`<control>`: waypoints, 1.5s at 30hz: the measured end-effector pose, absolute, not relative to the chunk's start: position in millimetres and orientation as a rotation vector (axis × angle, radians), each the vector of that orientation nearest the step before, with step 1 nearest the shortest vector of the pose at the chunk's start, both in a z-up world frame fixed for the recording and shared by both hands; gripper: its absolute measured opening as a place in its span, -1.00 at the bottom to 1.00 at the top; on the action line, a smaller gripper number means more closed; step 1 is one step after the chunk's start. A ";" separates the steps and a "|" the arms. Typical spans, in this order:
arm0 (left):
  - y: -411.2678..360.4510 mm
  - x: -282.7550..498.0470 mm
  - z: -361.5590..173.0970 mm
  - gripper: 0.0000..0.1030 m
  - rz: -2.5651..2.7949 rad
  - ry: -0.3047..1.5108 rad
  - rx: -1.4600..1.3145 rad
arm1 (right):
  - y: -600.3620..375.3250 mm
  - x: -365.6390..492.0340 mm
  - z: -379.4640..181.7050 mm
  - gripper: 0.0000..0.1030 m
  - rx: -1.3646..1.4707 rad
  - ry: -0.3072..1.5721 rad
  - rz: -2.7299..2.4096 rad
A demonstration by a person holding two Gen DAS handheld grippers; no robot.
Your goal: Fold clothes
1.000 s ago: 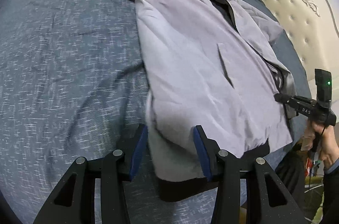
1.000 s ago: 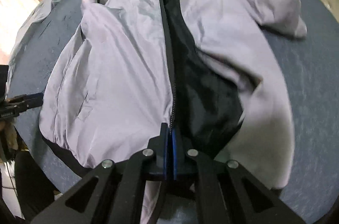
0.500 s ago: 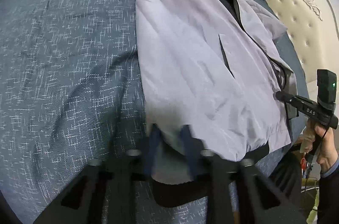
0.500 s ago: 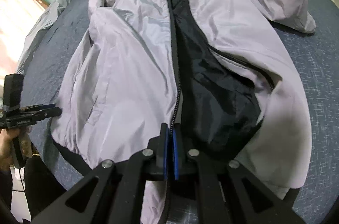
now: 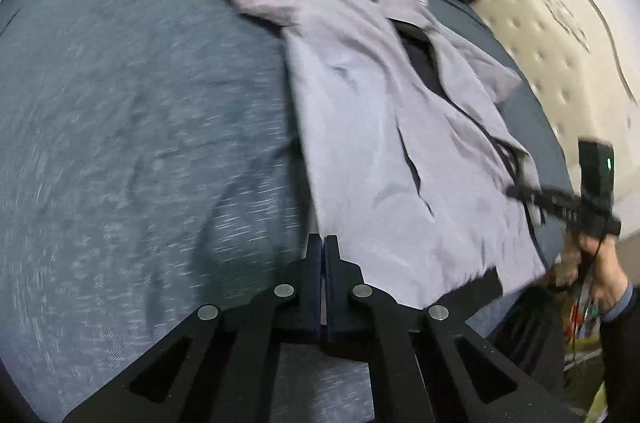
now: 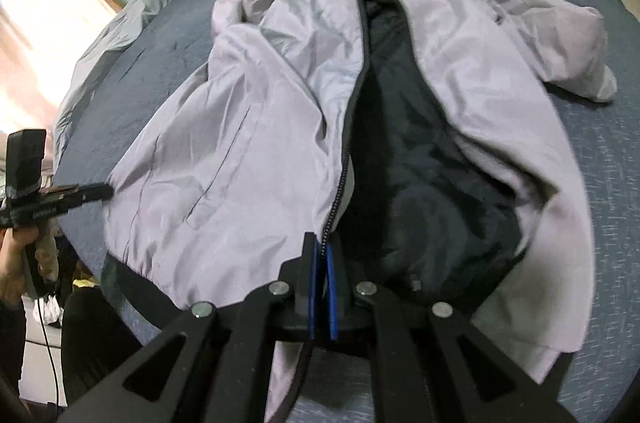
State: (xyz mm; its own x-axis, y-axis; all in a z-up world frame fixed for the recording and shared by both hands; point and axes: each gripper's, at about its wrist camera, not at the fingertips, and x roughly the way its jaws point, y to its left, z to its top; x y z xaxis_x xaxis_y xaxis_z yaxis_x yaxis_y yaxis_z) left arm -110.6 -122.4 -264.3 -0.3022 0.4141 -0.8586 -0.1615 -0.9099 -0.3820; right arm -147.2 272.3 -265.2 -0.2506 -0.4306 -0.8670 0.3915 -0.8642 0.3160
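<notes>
1. The grey jacket (image 6: 260,151) lies open across the blue bedspread (image 5: 120,103), filling mid-frame.
2. The right gripper (image 6: 321,243), low in the frame's center, has its fingers pinched on the jacket's zipper edge.
3. The left gripper (image 5: 323,243), at bottom center, has its fingers closed at the jacket's lower corner; whether they grip the fabric I cannot tell.

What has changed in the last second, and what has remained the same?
The left gripper, open around the jacket hem a second ago, has closed on its side edge. The right gripper stays shut on the zipper edge, and the front has spread wider, showing more black lining. The jacket still lies on the bed.
</notes>
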 end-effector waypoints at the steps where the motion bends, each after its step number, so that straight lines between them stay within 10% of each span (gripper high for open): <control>1: -125.0 -111.3 -269.5 -0.98 2.262 -0.324 -1.616 | 267.1 -147.2 -270.3 -0.89 1.515 -0.042 -2.129; 5: -111.9 -106.7 -265.3 -0.94 2.309 -0.235 -1.614 | 251.2 -147.6 -286.1 -0.89 1.559 0.009 -2.112; 10: -91.3 -96.3 -253.6 -0.12 2.287 -0.153 -1.558 | 247.4 -149.4 -284.0 -0.89 1.565 0.005 -2.108; 30: -46.8 -88.2 -250.9 -0.03 2.258 -0.032 -1.546 | 258.7 -144.8 -269.0 -0.88 1.563 -0.028 -2.117; 38: -40.1 -101.5 -309.7 -0.09 2.181 -0.038 -1.709 | 254.2 -138.1 -266.9 -0.88 1.568 -0.011 -2.104; 41: -43.3 -104.3 -311.2 -0.87 2.173 -0.028 -1.706 | 251.4 -137.9 -264.4 -0.88 1.562 -0.010 -2.103; 45: -45.3 -102.8 -306.8 -0.98 2.157 -0.004 -1.679 | 246.3 -138.1 -261.0 -0.87 1.550 -0.009 -2.101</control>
